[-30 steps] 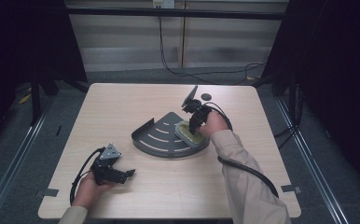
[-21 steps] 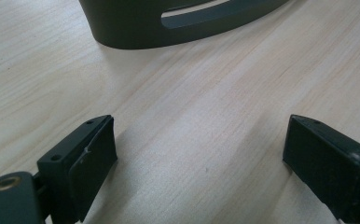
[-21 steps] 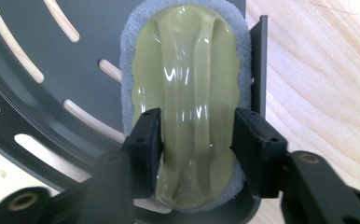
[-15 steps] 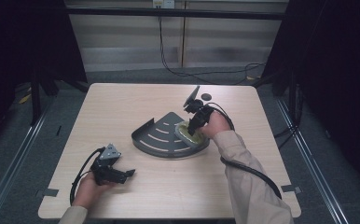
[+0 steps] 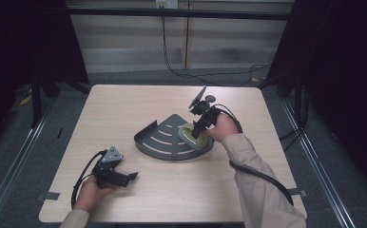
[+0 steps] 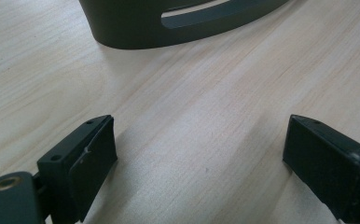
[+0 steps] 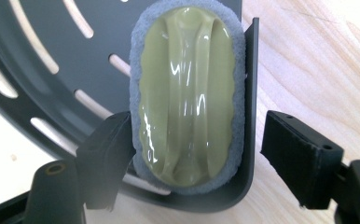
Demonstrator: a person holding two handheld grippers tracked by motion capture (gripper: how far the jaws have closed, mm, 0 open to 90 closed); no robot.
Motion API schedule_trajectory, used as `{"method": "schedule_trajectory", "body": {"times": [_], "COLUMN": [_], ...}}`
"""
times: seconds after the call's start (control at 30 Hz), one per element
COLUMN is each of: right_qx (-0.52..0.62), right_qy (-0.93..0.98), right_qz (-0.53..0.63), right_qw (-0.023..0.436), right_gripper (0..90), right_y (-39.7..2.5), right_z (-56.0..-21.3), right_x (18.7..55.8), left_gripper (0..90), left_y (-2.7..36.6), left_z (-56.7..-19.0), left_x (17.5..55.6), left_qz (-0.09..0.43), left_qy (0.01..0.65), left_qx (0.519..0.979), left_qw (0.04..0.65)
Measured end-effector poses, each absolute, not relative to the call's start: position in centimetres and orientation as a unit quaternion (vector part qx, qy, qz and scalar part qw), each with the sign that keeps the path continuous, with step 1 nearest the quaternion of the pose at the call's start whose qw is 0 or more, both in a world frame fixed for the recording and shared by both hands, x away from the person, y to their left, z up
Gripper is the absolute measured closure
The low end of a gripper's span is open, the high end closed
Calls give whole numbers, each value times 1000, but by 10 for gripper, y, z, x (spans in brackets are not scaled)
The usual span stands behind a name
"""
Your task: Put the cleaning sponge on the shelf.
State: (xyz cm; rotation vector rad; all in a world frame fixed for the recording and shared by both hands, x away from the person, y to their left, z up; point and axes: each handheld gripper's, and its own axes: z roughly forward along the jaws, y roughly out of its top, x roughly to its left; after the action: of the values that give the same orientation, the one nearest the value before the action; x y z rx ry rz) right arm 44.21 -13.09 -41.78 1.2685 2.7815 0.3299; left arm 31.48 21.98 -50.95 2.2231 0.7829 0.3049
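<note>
Straddling green-grey scrubber (image 7: 187,93) in slotted tray (image 5: 160,140): right tool (image 7: 194,158); unlabelled.

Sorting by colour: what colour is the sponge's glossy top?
Pale olive green, ringed by a grey-blue sponge edge; clearest in the right gripper view.

Change over the last second: the right tongs (image 5: 197,133), which a second ago stood above the green-topped scrubber (image 5: 192,135) at the right-hand end of the dark slotted rack (image 5: 160,140), have come down a little toward it. In the right gripper view the jaws now stand apart on either side of the scrubber (image 7: 187,93), the left one apparently touching its grey foam edge, though contact cannot be confirmed. The right hand (image 5: 222,127) has shifted slightly with them.
</note>
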Motion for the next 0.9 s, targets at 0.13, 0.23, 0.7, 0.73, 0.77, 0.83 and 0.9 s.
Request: {"method": "schedule_trajectory", "body": {"times": [0.13, 0.23, 0.7, 0.73, 0.77, 0.83, 0.9], "right_qx": [412, 407, 396, 392, 390, 388, 384], "right_qy": [904, 905, 909, 910, 910, 911, 912], "right_qz": [113, 115, 129, 131, 134, 139, 139], "right_qw": [31, 31, 30, 33, 32, 31, 30], "right_gripper": [238, 238, 209, 207, 207, 199, 192], "right_y": [-135, -138, -160, -161, -163, -166, -168], "right_z": [-414, -411, -401, -400, -399, -397, -396], "right_x": [437, 433, 416, 415, 414, 411, 408], "left_gripper": [88, 88, 89, 89, 89, 89, 89], "left_y": [220, 220, 220, 220, 220, 220, 220], "left_z": [-510, -510, -510, -510, -510, -510, -510], "left_x": [315, 315, 315, 315, 315, 315, 315], "left_qz": [118, 119, 119, 119, 118, 119, 119], "left_qy": [307, 306, 306, 306, 306, 306, 306], "left_qx": [867, 867, 867, 867, 867, 867, 867], "left_qw": [374, 374, 374, 374, 375, 374, 374]}}
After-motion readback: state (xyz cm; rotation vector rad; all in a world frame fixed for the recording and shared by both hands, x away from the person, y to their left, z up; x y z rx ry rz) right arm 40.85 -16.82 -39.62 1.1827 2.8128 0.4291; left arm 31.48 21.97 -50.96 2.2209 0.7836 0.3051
